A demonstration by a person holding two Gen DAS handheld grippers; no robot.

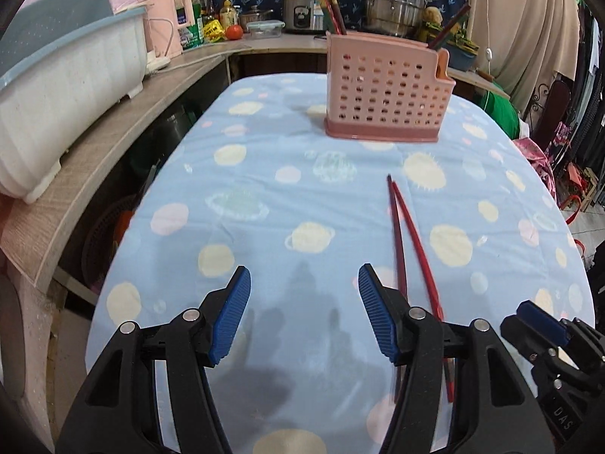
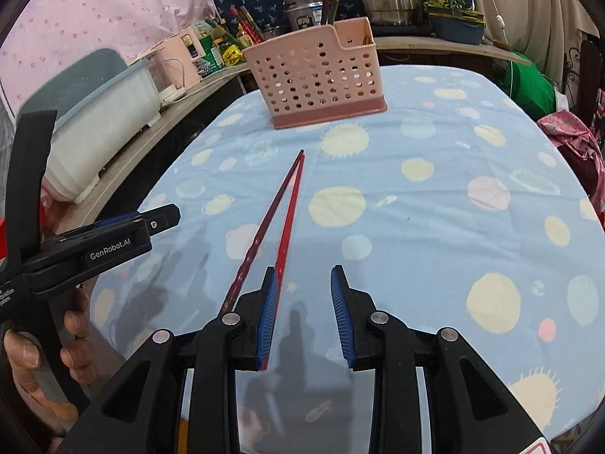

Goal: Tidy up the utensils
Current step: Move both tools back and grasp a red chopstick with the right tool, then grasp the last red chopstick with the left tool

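Both tools — left tool (image 1: 304,316), right tool (image 2: 304,316) — are held apart, empty; chopsticks (image 2: 287,208) lie uncollected before the holder (image 2: 314,75) on the counter (image 2: 435,208).

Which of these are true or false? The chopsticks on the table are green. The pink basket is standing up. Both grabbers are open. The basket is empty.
1. The chopsticks on the table are green. False: both are red, one darker than the other.
2. The pink basket is standing up. True.
3. Both grabbers are open. True: the left gripper and the right gripper both show a gap and hold nothing.
4. The basket is empty. False: other chopsticks already stick out of its top.
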